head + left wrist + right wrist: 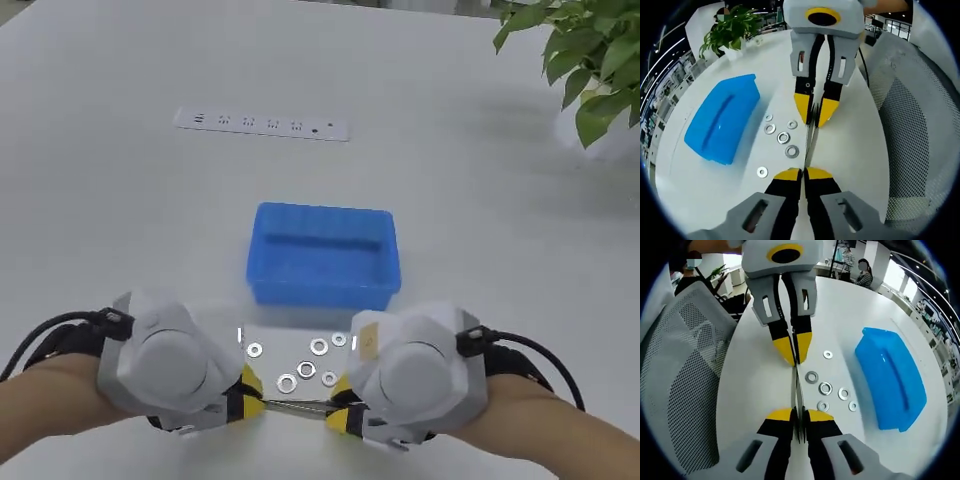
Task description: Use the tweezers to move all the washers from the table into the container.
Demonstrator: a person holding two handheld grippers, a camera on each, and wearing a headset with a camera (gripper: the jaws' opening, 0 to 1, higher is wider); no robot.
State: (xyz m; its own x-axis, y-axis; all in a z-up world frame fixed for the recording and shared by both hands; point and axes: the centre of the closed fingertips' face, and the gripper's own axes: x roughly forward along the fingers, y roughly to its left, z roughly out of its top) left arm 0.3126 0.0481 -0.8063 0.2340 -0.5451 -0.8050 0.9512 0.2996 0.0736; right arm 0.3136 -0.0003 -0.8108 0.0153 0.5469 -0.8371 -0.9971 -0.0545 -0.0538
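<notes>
Tweezers mostly swallowed by the two grippers; picture edges clip the rest.

In the head view only a thin middle stretch of the tweezers [295, 403] shows between the left gripper [247, 394] and the right gripper [340, 403]. Both ends vanish inside the clamped jaws, in the gripper views as well, so which end carries the tips cannot be told. The near wall of the container [322, 280] hides the front strip of its floor. The plant [585, 50] is cut by the top and right edges. Markings on the power strip [262, 124] are too small to read. The person's forearms [50, 415] run off the bottom edge. Two pale streaks beside the washers [307, 371] are too small to identify.
</notes>
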